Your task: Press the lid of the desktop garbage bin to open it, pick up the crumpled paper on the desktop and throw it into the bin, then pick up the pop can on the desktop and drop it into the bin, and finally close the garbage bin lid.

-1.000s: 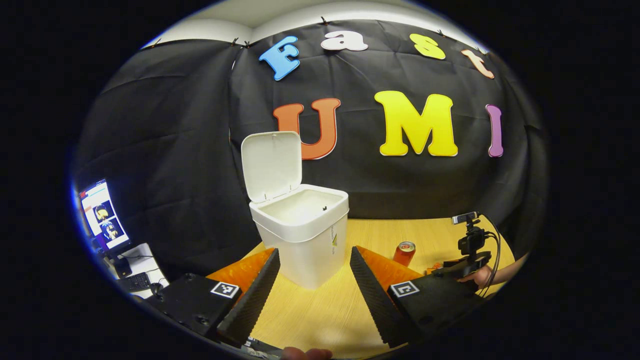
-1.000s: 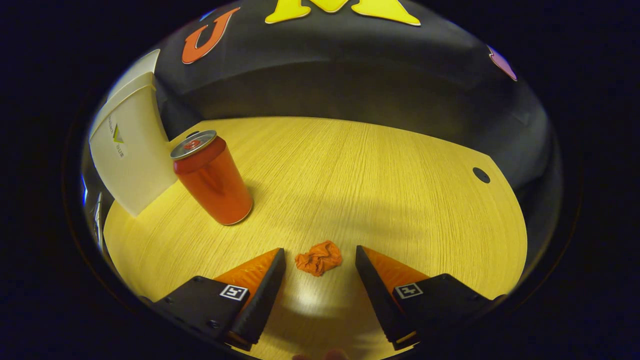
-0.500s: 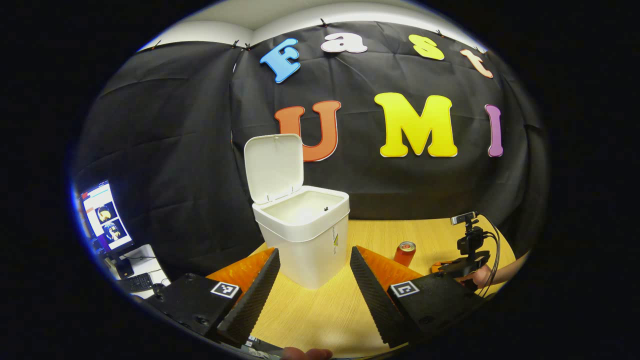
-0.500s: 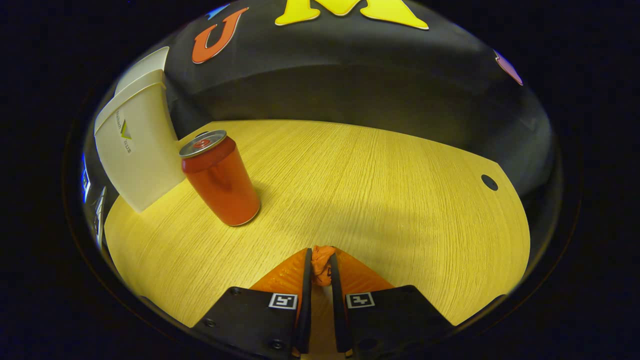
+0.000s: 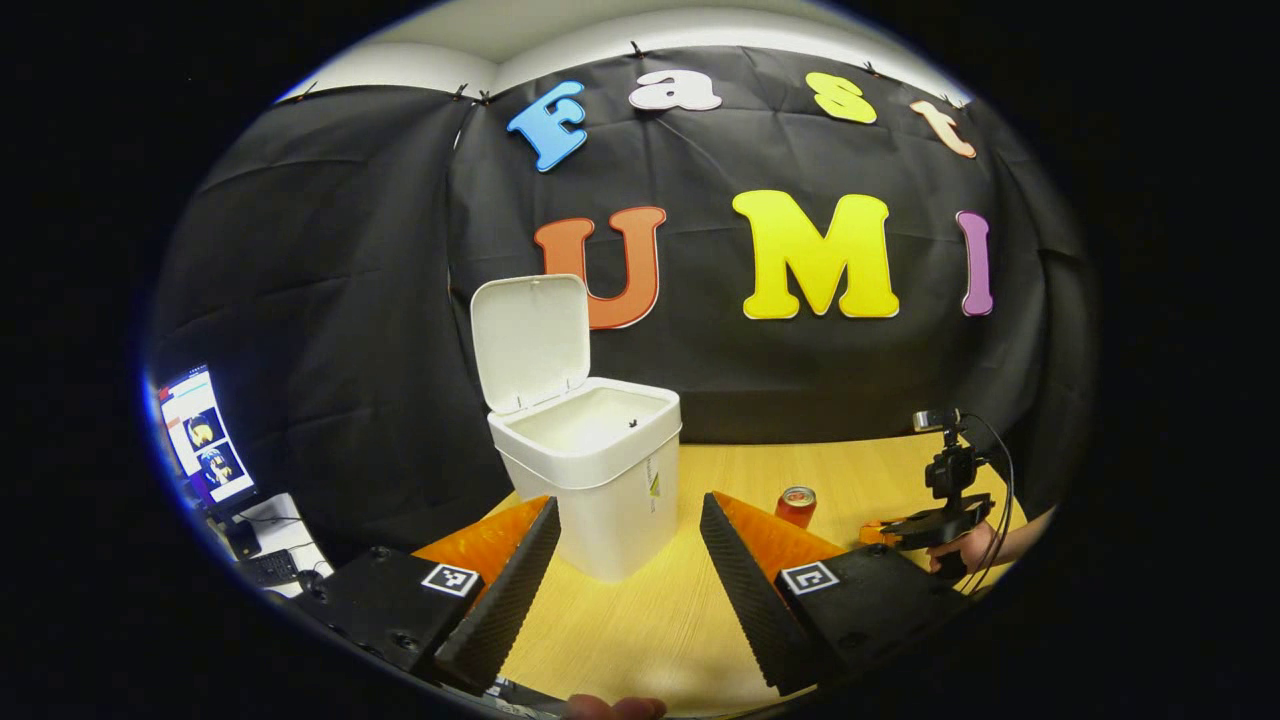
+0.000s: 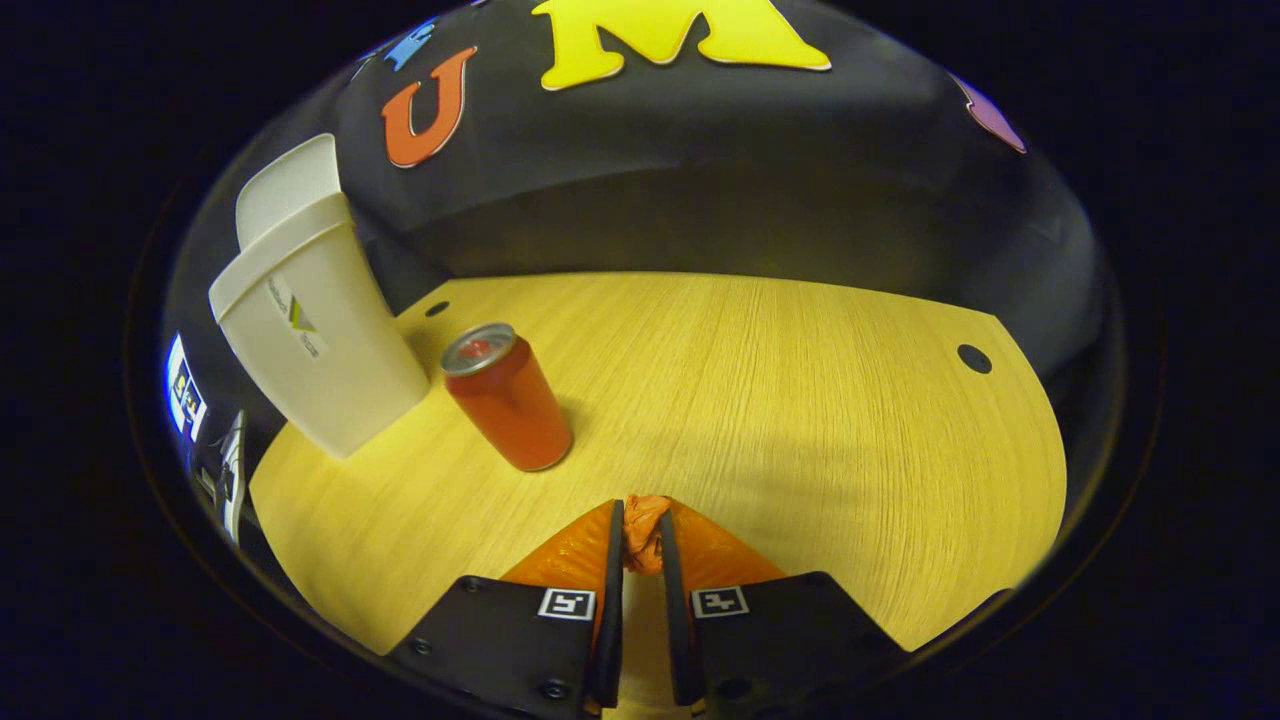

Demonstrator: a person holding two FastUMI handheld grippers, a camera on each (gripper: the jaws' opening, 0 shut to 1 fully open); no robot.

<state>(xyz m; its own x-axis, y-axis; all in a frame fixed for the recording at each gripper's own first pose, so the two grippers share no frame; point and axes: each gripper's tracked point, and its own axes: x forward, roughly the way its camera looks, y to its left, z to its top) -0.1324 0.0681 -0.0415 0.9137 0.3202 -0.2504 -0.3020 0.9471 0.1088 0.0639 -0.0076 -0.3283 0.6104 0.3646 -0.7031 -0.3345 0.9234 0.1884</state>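
Counts: one white garbage bin (image 5: pixel 590 470), lid (image 5: pixel 530 343) up; one red pop can (image 6: pixel 507 397); one crumpled orange paper (image 6: pixel 645 529).
Right hand-held gripper (image 6: pixel 640 545): pinched tight on the paper, above the desk (image 6: pixel 800 400); can at 11 o'clock.
Left hand-held gripper (image 5: pixel 628 545): fingers spread wide, nothing held; bin at 12 o'clock.

Lab recording booth, not a home. Black cloth wall (image 5: pixel 350 300) pinned up behind a wood-grain table (image 6: pixel 760 400). Lit monitor (image 5: pixel 203 438) and keyboard (image 5: pixel 268 567) at 8 o'clock in the left gripper view.
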